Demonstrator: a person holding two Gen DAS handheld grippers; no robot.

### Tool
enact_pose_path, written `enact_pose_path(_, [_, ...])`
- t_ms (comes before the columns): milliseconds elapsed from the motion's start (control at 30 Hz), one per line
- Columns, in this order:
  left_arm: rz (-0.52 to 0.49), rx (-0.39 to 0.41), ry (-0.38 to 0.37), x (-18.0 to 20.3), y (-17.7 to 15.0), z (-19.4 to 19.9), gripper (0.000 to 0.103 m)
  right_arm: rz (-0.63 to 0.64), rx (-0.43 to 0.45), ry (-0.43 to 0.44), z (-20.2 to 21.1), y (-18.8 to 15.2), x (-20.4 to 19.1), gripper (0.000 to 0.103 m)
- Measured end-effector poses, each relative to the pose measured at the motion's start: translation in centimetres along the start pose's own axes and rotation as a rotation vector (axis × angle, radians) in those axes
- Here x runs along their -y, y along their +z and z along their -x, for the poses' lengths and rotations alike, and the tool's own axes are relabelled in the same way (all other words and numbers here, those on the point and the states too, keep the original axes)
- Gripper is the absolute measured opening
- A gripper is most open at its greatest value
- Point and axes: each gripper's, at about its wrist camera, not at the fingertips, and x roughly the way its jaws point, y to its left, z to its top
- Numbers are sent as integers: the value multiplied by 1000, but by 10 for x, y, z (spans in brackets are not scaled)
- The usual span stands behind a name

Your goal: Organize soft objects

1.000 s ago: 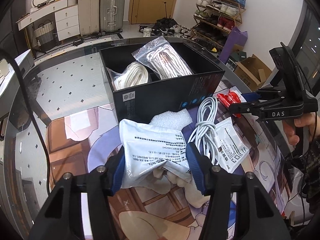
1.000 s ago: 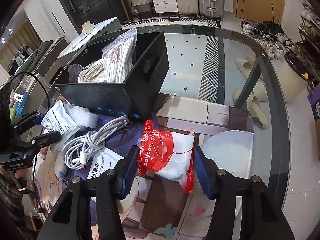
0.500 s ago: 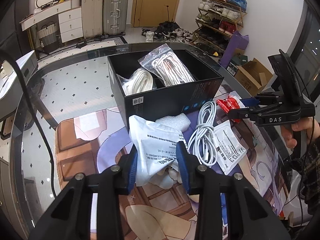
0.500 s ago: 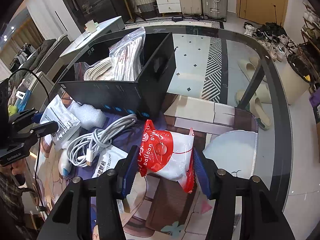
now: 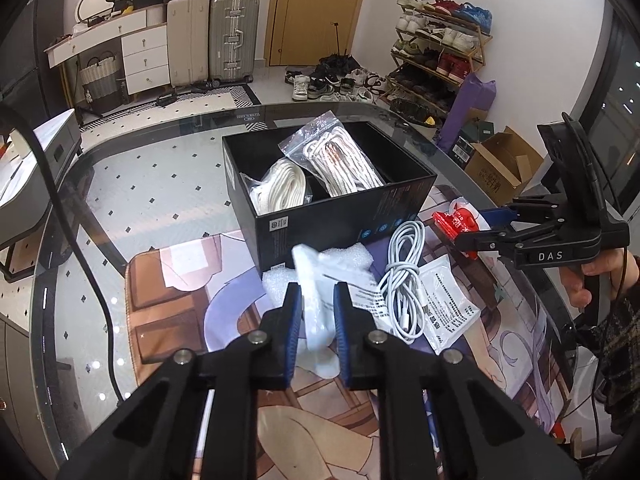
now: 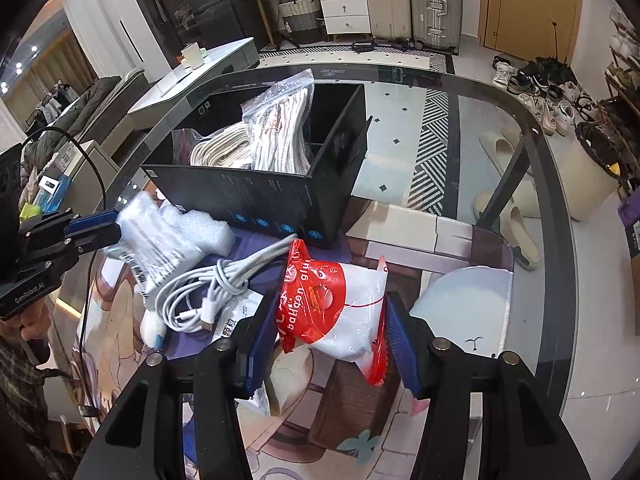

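With both grippers loaded just in front of the black box (image 5: 344, 216), we see a few ways this could slip. Our left gripper (image 5: 316, 320) is closing on a white pouch (image 5: 316, 312) with its jaws nearly together, pinching only a thin fold; the rest of the pouch hangs loose and blurred, so it could slide out or sag and catch the near wall of the box on the way over. Our right gripper (image 6: 332, 332) is clamped on the red-and-white bag (image 6: 340, 308), jaws moderately apart; the slick film bulges above the pads and could squirt free if we squeeze harder. The white cable (image 6: 208, 284) lies coiled on the counter (image 6: 500, 184) in front of the box, between the two grippers, and could snag on either bag. The box has a divider: the compartments nearest us hold a flat coil of pale rope in a bag (image 5: 280, 190) and a taller bag of white cord (image 5: 344, 164) leaning upright, its top above the rim. What room remains behind them we cannot tell, so a bulky bag may perch rather than drop.
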Motion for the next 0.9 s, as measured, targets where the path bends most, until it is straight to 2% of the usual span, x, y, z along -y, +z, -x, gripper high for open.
enact_pose_path(467, [21,-48,17,-5,-7,-17,14,19,5,17,7,-1,-10,53])
enact_pose_path(567, [27,-38,13,-5,-6,-16,24,19,4,17,7,-1,-10,53])
enact_pose_path(600, [30,-37,9,-6,-6,-16,41,19,4,17,7,-1,-10,53])
enact_pose_path(633, [31,-38,6,-6,-6,-16,53,19,4,17,7,-1,-10,53])
enact_pose_path(767, [16,-59,10,-2,-4,-22,55,19,3,20,6,-1,-11,53])
enact_pose_path(833, [7,-72,9,0,-2,-26,71,23,2,22,5,1,-12,53])
enact_pose_path(900, [-7,-71,10,3,0,-29,72,31,0,25,5,1,-15,53])
